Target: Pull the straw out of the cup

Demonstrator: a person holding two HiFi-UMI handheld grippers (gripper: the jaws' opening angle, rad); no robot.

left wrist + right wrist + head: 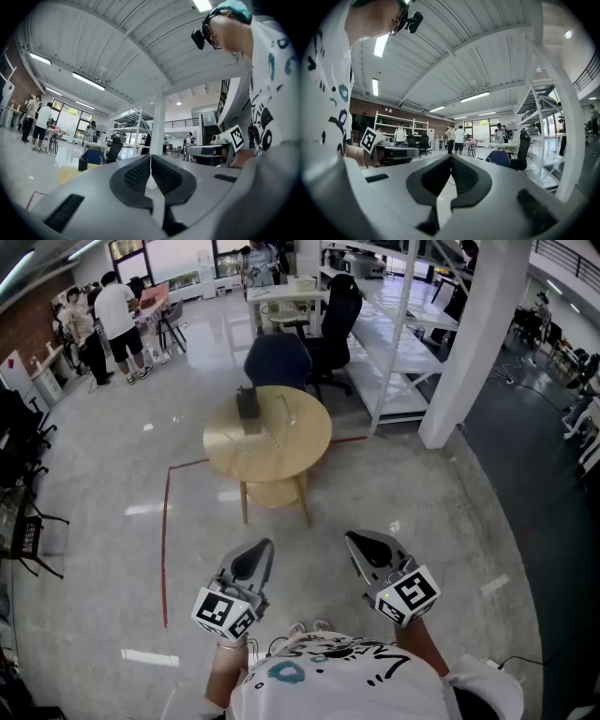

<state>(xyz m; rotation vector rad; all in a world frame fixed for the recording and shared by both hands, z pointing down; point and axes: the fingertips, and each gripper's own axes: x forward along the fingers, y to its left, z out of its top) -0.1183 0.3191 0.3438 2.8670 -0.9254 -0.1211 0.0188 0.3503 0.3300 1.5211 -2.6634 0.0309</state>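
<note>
Left gripper (264,547) and right gripper (352,539): jaws pressed together, nothing between them. The cup (290,413) stands on the round table (281,460) at 12 o'clock, well apart from both grippers. A dark box (247,410) sits at its 9 o'clock.

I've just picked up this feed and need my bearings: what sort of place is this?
Probably an open-plan office or lab workspace: a round wooden table with office chairs behind it, tall white shelving racks on a polished floor, and people standing in the far left corner.
</note>
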